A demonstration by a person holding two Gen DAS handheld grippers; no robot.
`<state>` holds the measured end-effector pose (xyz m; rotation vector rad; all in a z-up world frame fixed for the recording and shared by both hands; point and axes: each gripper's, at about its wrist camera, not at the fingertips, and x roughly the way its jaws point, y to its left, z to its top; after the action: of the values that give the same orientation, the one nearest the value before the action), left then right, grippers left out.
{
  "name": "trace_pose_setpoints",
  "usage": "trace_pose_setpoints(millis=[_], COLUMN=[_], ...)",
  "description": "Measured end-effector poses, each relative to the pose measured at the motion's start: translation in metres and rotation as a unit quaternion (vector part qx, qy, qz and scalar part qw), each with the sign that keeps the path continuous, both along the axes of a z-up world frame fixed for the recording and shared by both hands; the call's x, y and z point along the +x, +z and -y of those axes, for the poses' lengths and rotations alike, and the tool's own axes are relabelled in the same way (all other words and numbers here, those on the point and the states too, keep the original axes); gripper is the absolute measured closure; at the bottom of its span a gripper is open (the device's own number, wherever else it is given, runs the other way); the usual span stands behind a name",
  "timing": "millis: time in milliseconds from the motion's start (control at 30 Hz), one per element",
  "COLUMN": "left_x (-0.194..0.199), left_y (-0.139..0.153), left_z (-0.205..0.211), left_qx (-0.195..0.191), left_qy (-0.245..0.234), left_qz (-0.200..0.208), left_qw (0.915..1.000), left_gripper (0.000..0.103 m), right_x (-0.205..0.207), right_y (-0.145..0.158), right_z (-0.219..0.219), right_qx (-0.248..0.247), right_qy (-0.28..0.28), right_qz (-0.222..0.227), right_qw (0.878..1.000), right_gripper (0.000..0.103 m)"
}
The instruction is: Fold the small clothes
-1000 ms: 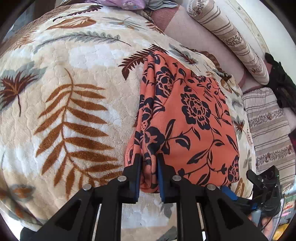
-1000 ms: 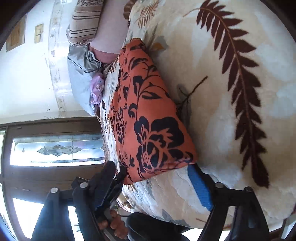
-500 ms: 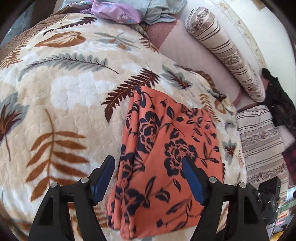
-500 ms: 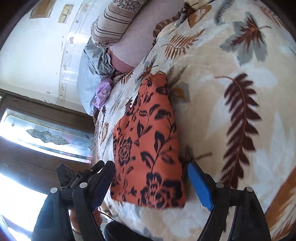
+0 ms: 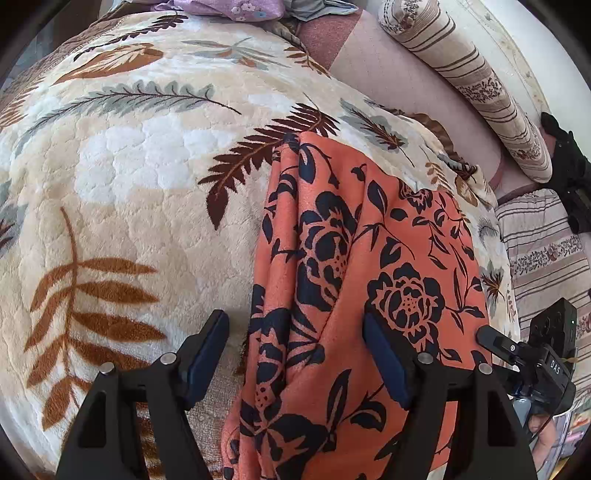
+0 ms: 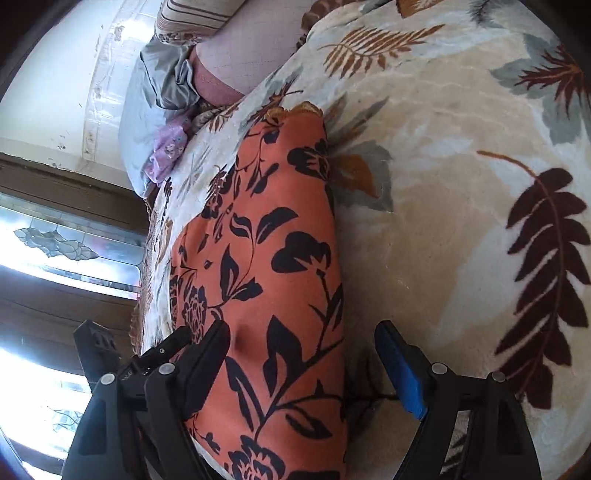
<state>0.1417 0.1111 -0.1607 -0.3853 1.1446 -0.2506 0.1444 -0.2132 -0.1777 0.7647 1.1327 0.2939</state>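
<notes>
I've got my left gripper (image 5: 293, 345) tilted down over the bed, jaws spread wide after just opening, the bunched edge of the folded orange cloth with dark navy flowers (image 5: 354, 288) lying loose between them, unpinched. My right gripper (image 6: 301, 356) angles down too, jaws wide apart, straddling the cloth's other edge without squeezing it. The cloth rests flat on a plush cream blanket printed with brown and grey leaves (image 5: 122, 177). Beyond it lie a striped bolster pillow (image 5: 476, 85) against a white wall, a lilac floral garment (image 5: 236, 6), and a stained-glass window (image 6: 55, 247).
</notes>
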Motion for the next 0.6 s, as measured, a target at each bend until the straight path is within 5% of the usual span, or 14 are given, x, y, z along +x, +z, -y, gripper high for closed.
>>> trace_pose_setpoints(millis=[267,400,500,533,600], left_x=[0.002,-0.002,0.003,0.002,0.003], left_y=[0.006,0.018,-0.010,-0.009,-0.008], left_z=[-0.001,-0.003,0.002,0.002,0.003], left_qx=[-0.010,-0.030,-0.022,-0.024,-0.042], left_qy=[0.008,0.009,-0.007,-0.013,-0.025], left_qz=[-0.008,0.025,-0.004,0.007,0.000], left_qw=[0.9999,0.9992,0.9997,0.9996,0.9988], left_gripper=[0.027,0.027,0.032,0.037,0.054], right_x=[0.006,0.011,0.017,0.018,0.019], right_y=[0.011,0.010,-0.002,-0.002,0.001], right_z=[-0.007,-0.011,-0.019,-0.024,-0.034], right_qx=[-0.014,-0.018,-0.019,-0.032,-0.064], right_qy=[0.010,0.017,0.028,0.036,0.056], right_qz=[0.013,0.015,-0.003,0.003,0.009], right_qw=[1.000,1.000,0.999,0.999,0.996], right_gripper=[0.020,0.020,0.020,0.023,0.046])
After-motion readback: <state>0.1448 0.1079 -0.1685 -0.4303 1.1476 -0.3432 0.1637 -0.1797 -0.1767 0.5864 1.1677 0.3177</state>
